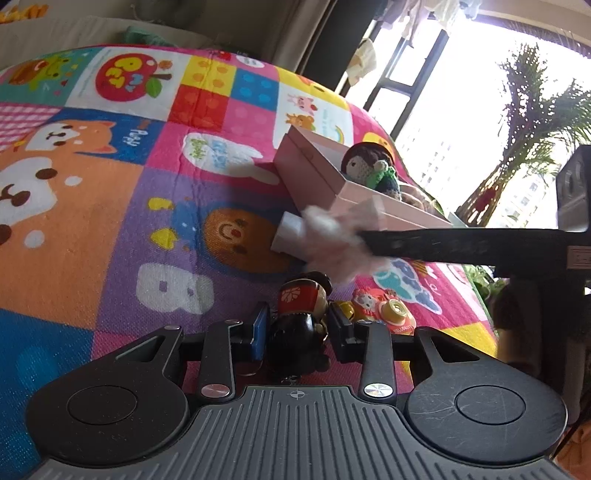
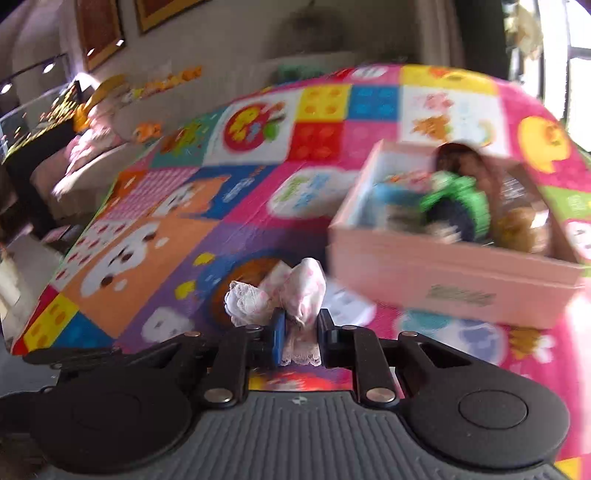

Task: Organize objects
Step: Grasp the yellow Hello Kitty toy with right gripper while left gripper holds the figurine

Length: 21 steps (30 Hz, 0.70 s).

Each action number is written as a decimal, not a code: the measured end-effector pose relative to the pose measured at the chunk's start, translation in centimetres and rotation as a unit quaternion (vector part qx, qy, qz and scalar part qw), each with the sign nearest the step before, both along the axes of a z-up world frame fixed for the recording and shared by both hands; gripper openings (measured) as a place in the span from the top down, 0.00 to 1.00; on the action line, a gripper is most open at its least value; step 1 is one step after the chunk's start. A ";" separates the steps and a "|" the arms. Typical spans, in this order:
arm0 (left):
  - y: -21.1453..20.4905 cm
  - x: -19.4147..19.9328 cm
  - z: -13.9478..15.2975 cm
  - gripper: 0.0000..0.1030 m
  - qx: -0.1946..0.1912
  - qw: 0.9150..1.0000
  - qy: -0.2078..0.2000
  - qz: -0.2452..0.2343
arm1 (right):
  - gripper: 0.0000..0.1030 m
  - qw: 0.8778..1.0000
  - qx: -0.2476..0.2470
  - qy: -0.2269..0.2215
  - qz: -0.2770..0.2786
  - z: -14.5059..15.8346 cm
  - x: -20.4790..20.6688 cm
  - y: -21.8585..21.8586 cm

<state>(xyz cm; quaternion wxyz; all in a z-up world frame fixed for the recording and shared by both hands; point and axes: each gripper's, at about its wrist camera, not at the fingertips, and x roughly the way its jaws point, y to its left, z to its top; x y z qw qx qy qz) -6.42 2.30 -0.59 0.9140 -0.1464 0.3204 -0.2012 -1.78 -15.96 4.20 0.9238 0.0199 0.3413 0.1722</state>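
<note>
1. Cloth [image 2: 291, 295], white with pink spots, is pinched tight in the right gripper [image 2: 300, 332] jaws, above the mat [image 2: 155, 236].
2. Left gripper [image 1: 297, 330] jaws squeeze a doll [image 1: 303, 314].
3. A pink box [image 2: 443, 273] sits near, on the mat, with a knitted doll [image 1: 373, 166] inside.
4. A toy camera [image 1: 391, 312] lies beside the left jaws.

Place: home, living rm / kids' play area.
Evidence:
- Play mat [image 1: 110, 206], patchwork cartoon print (dog, apple, brick squares), covers floor.
- Pink box [image 2: 443, 273] on mat w/ crochet doll [image 1: 373, 166] + other toys inside.
- Small figurines on mat: camera toy [image 1: 388, 312].
- Framed pictures [image 2: 99, 29] on wall, recessed lights.
- Sofa-like seat w/ pink cushions [image 2: 92, 147], blurred.
- Big window [image 1: 461, 110], laundry hung above, potted palm [image 1: 535, 122], apt blocks outside.
</note>
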 end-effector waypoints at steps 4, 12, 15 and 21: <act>0.0 0.1 0.0 0.63 -0.002 1.000 0.001 0.001 | 0.83 0.997 -0.024 -0.020 -0.067 0.8 -1.5 -4.4; 0.1 0.1 0.0 0.63 -0.001 1.000 0.000 0.001 | 0.47 0.988 -0.083 -0.031 -0.129 -0.8 -2.8 -7.8; 0.1 0.1 0.0 0.63 -0.003 1.000 0.001 0.001 | 0.40 0.983 -0.115 -0.077 -0.125 -0.2 -4.5 -6.3; 0.3 0.1 0.0 0.63 -0.013 1.000 0.004 0.002 | 0.32 0.998 -0.053 -0.027 0.015 -1.3 -6.4 -1.8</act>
